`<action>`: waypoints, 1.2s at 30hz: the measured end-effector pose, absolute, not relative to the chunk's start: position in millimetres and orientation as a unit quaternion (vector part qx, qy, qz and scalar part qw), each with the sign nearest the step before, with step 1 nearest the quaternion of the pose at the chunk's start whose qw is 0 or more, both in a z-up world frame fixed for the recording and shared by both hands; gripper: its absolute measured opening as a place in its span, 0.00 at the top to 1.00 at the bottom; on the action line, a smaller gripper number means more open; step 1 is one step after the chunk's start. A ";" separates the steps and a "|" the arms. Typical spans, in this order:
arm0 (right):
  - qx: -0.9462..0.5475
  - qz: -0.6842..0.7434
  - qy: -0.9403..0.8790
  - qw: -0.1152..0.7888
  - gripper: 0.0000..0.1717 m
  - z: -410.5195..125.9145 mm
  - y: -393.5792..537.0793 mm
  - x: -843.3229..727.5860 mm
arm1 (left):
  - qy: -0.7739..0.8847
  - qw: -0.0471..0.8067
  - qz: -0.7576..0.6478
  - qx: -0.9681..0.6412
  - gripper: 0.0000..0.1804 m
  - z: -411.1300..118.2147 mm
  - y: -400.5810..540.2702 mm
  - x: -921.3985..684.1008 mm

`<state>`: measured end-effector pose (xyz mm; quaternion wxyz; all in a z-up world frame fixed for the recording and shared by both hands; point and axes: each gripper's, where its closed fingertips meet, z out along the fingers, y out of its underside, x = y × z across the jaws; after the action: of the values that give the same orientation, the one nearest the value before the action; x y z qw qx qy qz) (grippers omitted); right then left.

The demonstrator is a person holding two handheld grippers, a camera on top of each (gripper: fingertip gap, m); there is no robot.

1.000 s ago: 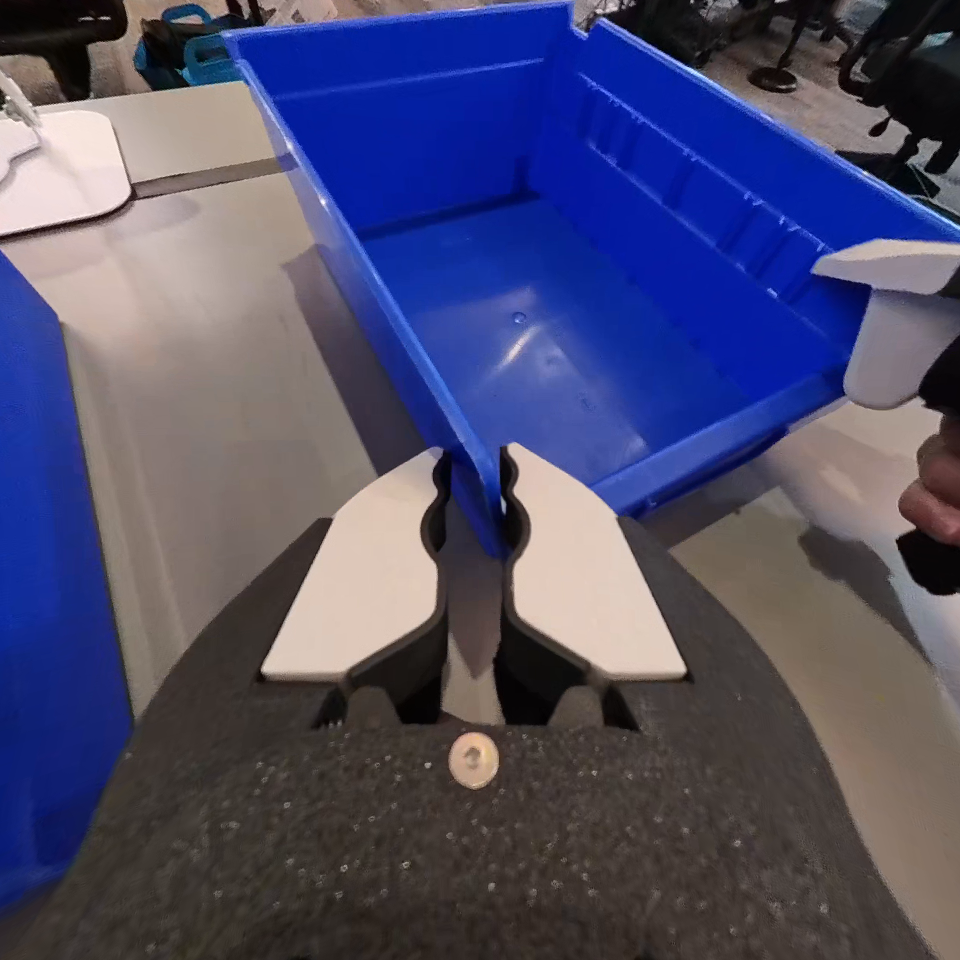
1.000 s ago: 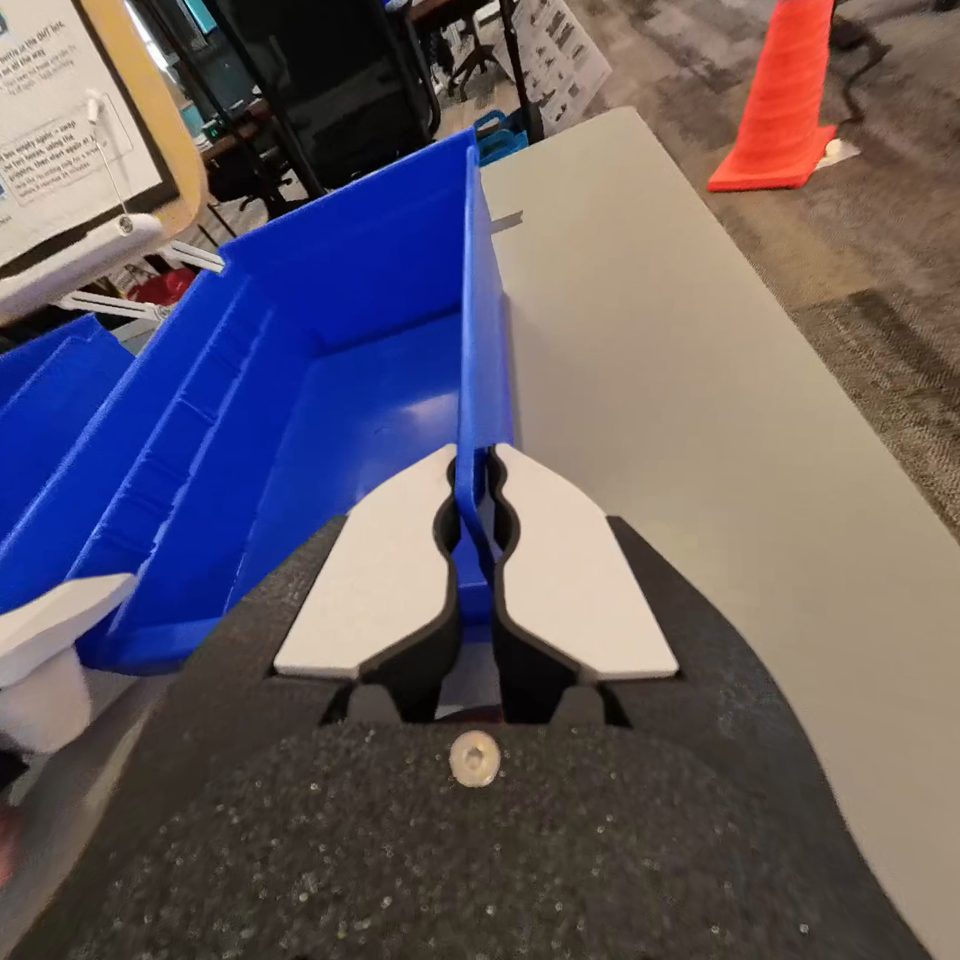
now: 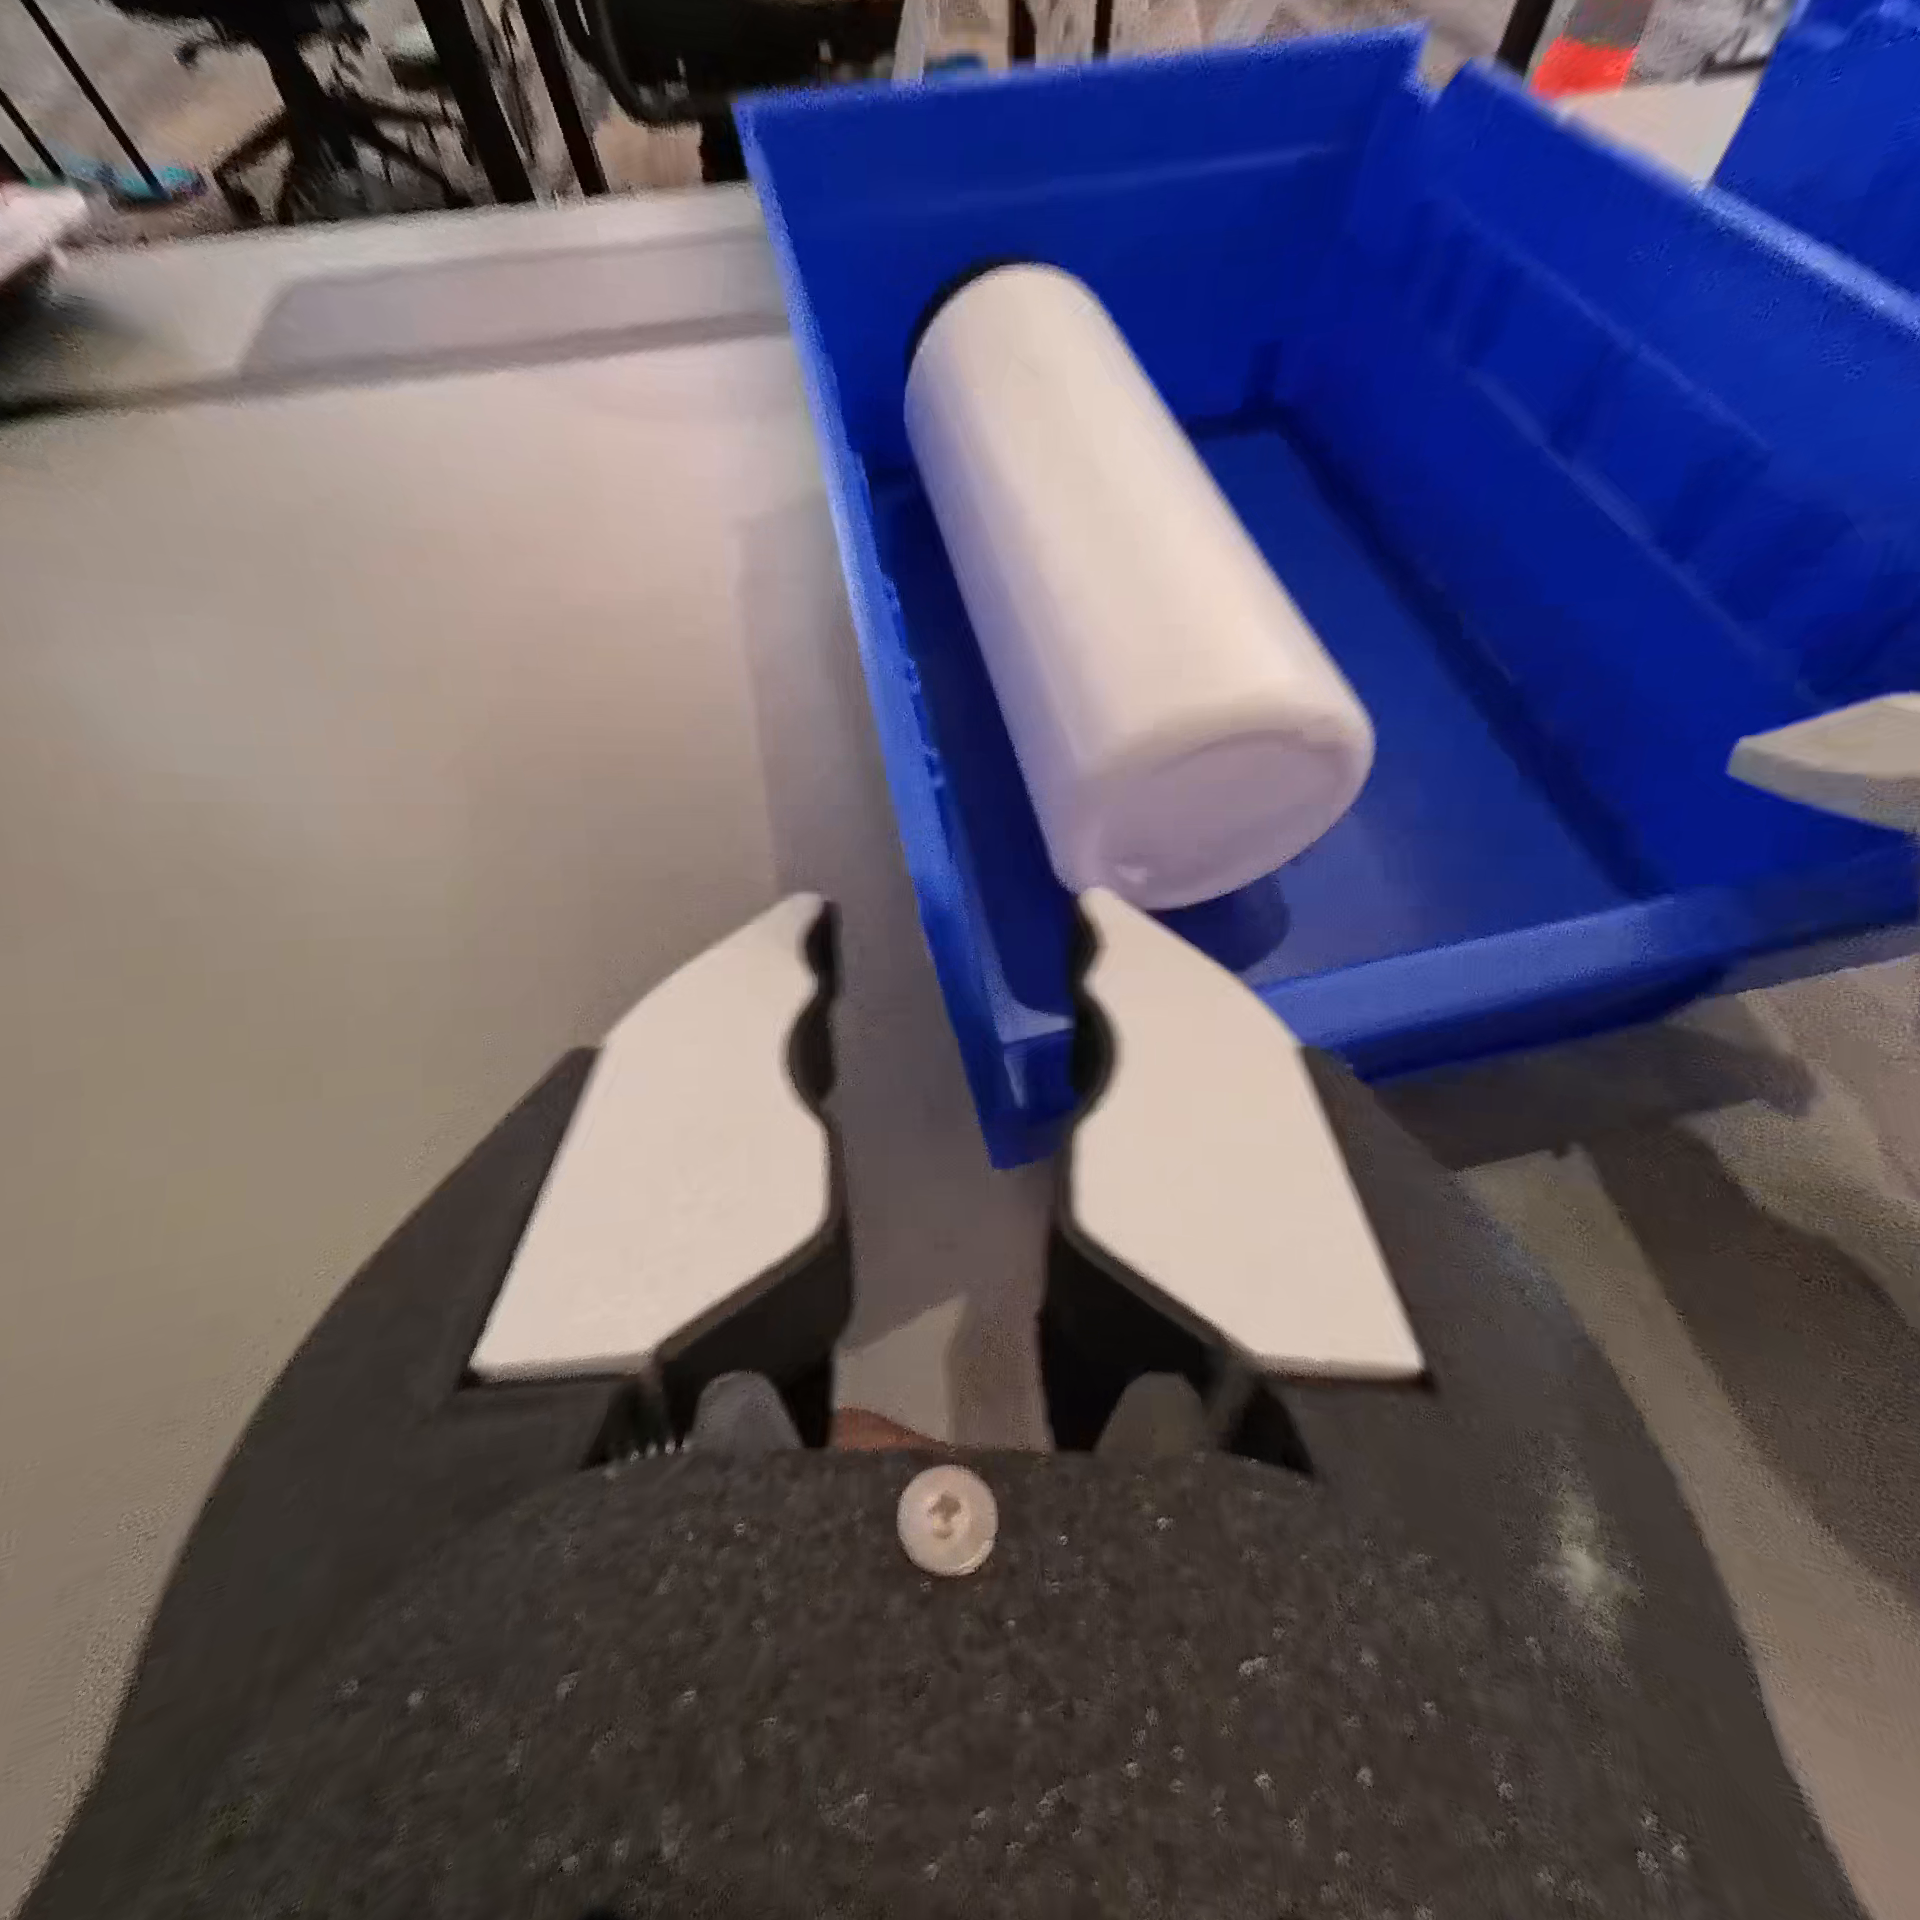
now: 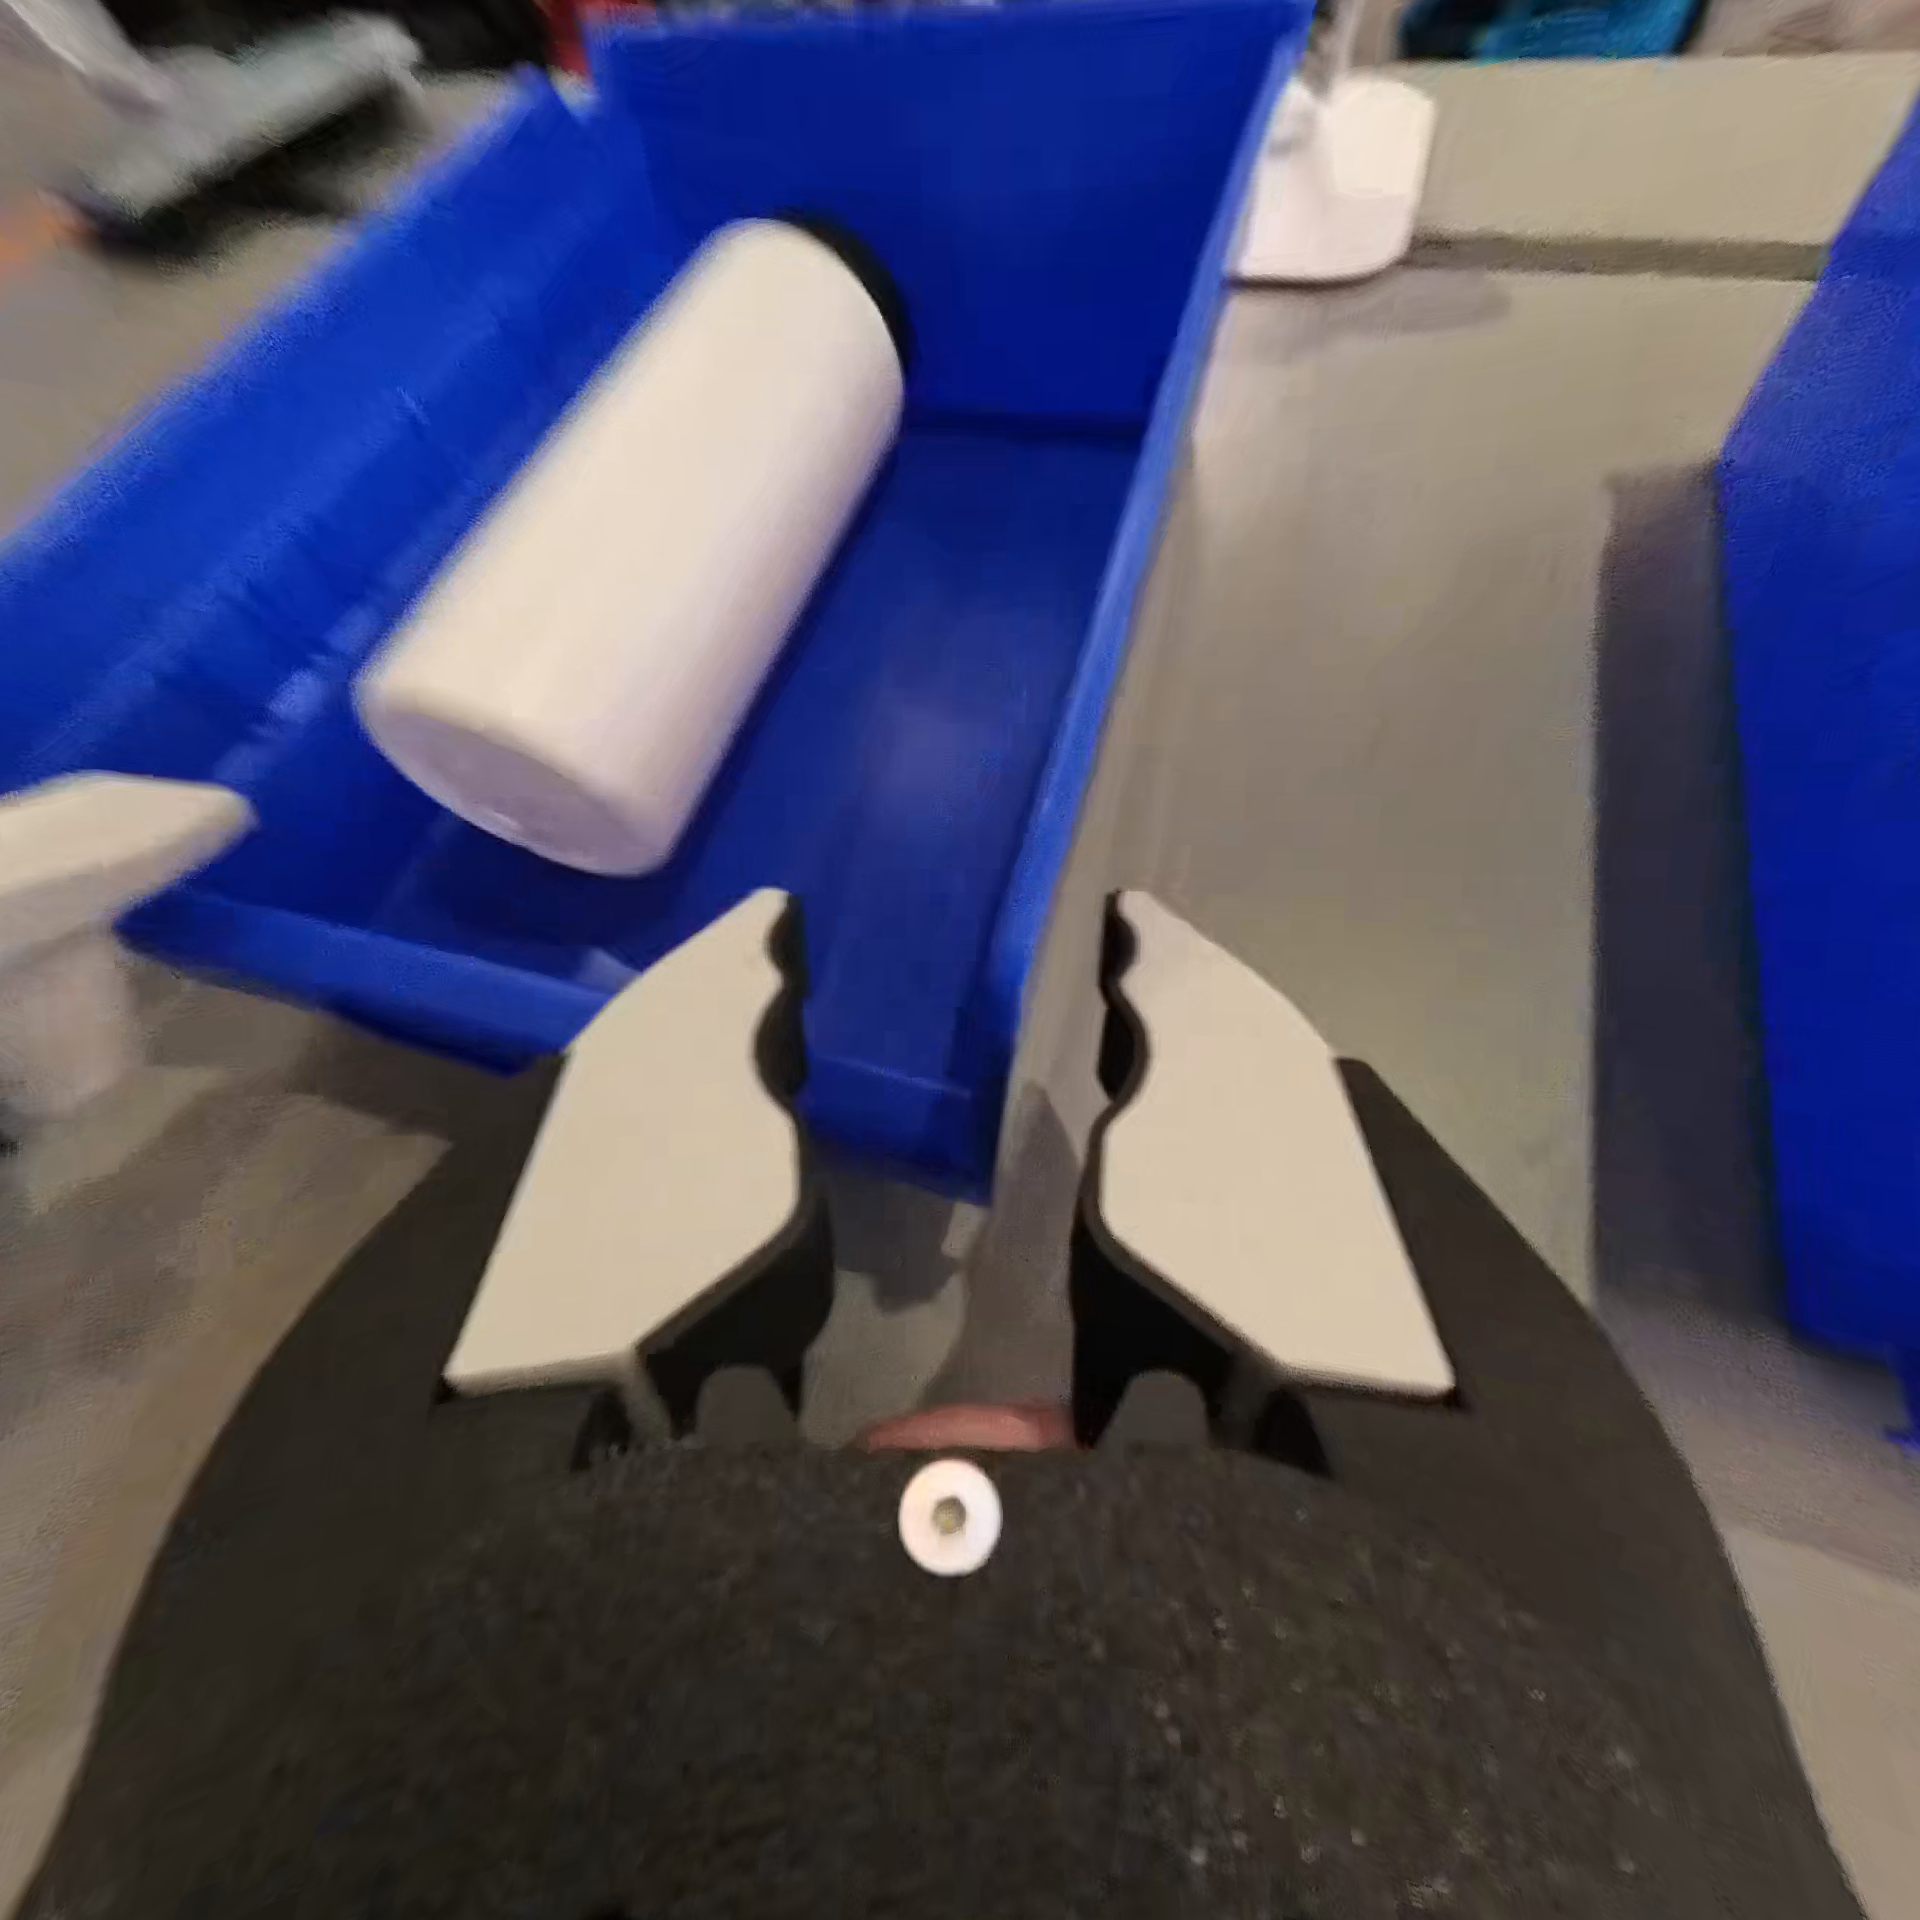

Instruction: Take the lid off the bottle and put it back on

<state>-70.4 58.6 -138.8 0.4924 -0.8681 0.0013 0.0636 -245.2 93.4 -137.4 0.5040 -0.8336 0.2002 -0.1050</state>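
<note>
Soft, even indoor light, moderately bright. Both views are smeared by motion blur, worst at the far background and edges, where wide-angle distortion bends lines. The blue bin (image 3: 1195,187) casts a soft shadow on the grey surface (image 3: 364,727); a faint sheen lies on its floor.

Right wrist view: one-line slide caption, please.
Open right tool straddles the blue bin wall; white bottle lies inside.
</note>
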 end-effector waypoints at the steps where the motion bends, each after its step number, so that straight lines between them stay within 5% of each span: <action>1: -0.873 0.032 -0.004 0.487 0.80 -148.4 58.1 -72.0 | 0.199 0.497 -0.111 -0.838 0.95 -140.8 95.2 -245.4; 2: -0.865 0.015 -0.004 0.501 0.80 -148.6 58.1 -73.9 | 0.194 0.493 -0.116 -0.840 0.98 -141.2 97.4 -246.4; 4: -0.851 -0.012 0.024 0.524 0.96 -141.7 53.8 -69.0 | 0.178 0.490 -0.107 -0.847 0.99 -140.2 103.8 -253.9; 6: -0.838 -0.031 0.012 0.545 0.97 -132.8 53.8 -72.6 | 0.172 0.500 -0.115 -0.841 0.99 -134.5 106.9 -256.6; 17: -0.778 -0.046 0.017 0.626 0.97 -79.6 89.0 -158.5 | 0.098 0.562 -0.125 -0.811 0.99 -96.0 141.0 -349.5; 36: -0.843 0.043 -0.085 0.529 0.93 -135.5 149.9 -294.7 | 0.014 0.522 -0.130 -0.843 0.97 -138.0 203.5 -475.8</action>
<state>-294.7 149.9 -135.5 0.5292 -0.8431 -0.0850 0.0432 -475.8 203.5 -138.0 0.5216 -0.8431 0.0143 -0.1297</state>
